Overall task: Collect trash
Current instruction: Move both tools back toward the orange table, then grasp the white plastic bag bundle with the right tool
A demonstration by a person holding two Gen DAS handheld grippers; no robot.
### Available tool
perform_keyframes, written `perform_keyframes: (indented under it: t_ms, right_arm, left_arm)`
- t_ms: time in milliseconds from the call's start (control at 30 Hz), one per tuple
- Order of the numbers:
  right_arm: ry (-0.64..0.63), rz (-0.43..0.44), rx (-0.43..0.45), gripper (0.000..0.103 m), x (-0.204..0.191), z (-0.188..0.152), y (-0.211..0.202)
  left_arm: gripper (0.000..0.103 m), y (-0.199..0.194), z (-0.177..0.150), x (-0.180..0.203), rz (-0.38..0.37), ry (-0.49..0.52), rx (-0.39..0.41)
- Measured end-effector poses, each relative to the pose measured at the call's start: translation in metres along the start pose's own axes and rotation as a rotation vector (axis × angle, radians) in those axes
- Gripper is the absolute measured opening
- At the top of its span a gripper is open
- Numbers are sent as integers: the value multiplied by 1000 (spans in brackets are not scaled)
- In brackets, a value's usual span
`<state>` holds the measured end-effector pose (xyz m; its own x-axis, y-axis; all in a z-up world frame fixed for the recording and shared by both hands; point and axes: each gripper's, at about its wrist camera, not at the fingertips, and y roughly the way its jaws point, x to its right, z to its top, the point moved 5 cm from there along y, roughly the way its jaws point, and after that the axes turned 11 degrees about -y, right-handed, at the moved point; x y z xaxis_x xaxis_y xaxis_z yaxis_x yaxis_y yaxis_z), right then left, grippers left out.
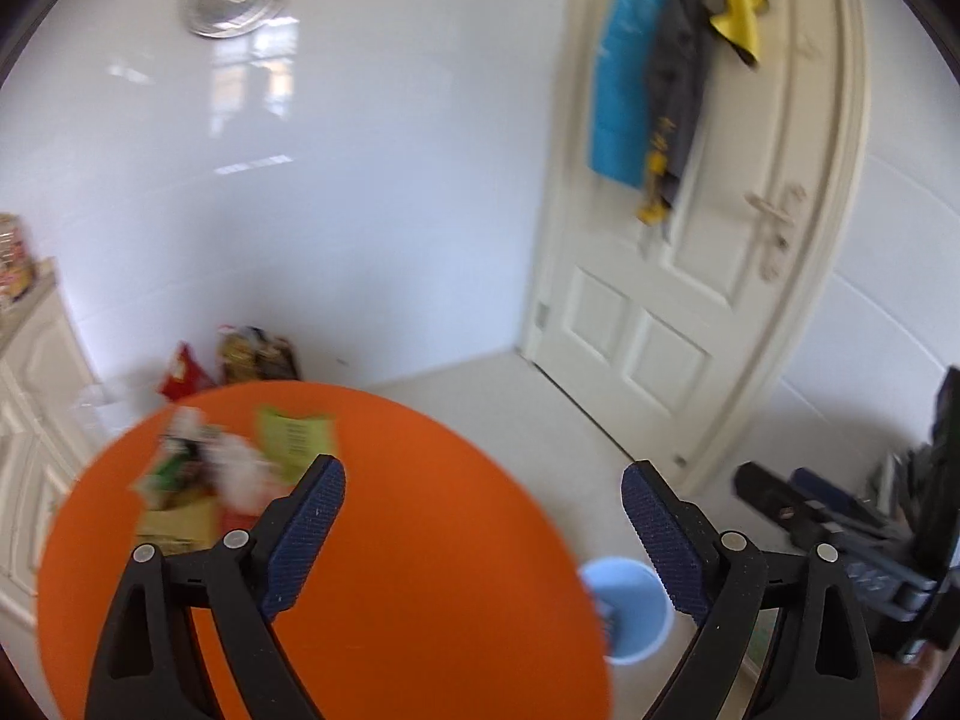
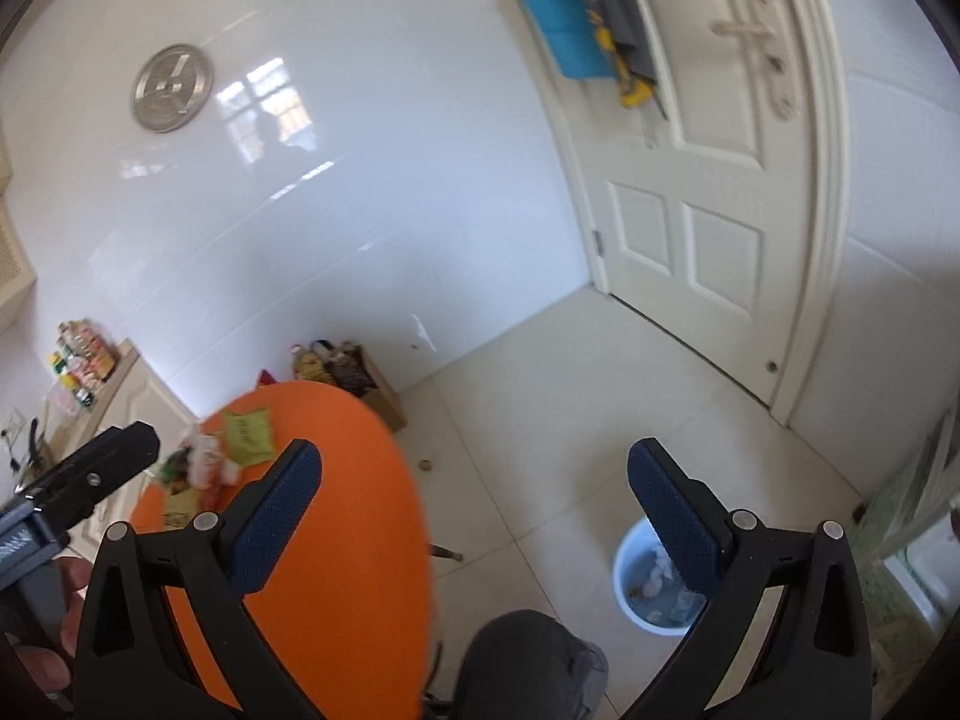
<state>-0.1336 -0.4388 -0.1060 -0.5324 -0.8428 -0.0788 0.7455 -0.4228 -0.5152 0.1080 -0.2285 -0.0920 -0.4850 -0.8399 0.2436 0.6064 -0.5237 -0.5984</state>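
Wrappers (image 1: pixel 204 474) lay heaped on the orange worktop's (image 1: pixel 390 540) far side, probably light, crinkly and slippery; pinching a loose edge seemed best. Left claw (image 1: pixel 483 498) and right claw (image 2: pixel 474 480) both gaped wide, holding nothing.
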Motion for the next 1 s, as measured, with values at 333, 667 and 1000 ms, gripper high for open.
perform_keyframes:
  t_ms: [333,667,1000]
  right_arm:
    - [-204,152,55,103,-137,26,-7]
    - [-312,295,84,103,-230,27,-7]
    - [-344,334,78,103,-247,27,11]
  left_arm:
    - [94,-100,-34,-98,154,-154,121]
    - [95,-150,-40,-138,284,-250,172]
    - [95,-153,-40,-137,343,-273,183]
